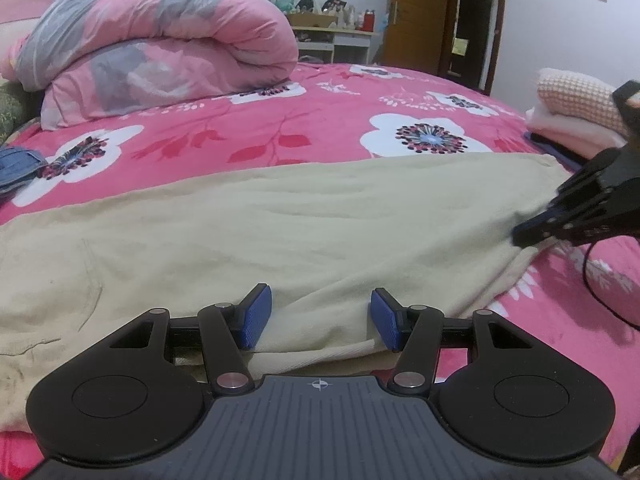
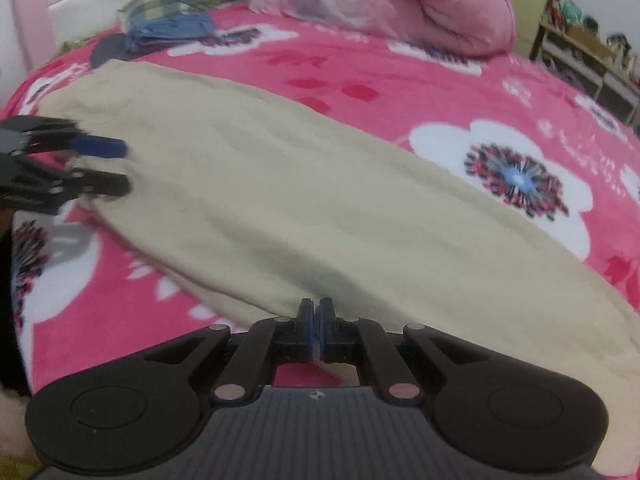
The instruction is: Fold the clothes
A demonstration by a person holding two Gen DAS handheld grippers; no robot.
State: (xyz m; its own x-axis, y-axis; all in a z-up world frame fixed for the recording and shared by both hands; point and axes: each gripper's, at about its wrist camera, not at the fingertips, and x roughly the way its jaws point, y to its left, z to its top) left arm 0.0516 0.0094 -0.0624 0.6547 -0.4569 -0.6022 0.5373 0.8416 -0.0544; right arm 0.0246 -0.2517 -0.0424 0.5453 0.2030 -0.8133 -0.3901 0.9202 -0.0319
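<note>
A beige garment [image 1: 280,220] lies spread flat across the pink floral bedspread [image 1: 280,128]. My left gripper [image 1: 316,316] is low at its near hem. It is open, and the hem band lies loose between the blue pads [image 1: 254,320]. In the right wrist view the left gripper [image 2: 112,166] sits at the garment's [image 2: 300,200] far left end, fingers apart. My right gripper [image 1: 520,236] is shut at the garment's right end. Creases run toward its closed tips [image 2: 316,308], so the cloth's edge looks pinched there.
A rolled pink and grey quilt [image 1: 160,44] fills the back left of the bed. Folded jeans [image 1: 16,164] lie at the left edge and a stack of folded pink clothes [image 1: 572,116] at the right. A black cable [image 1: 592,280] hangs under the right gripper.
</note>
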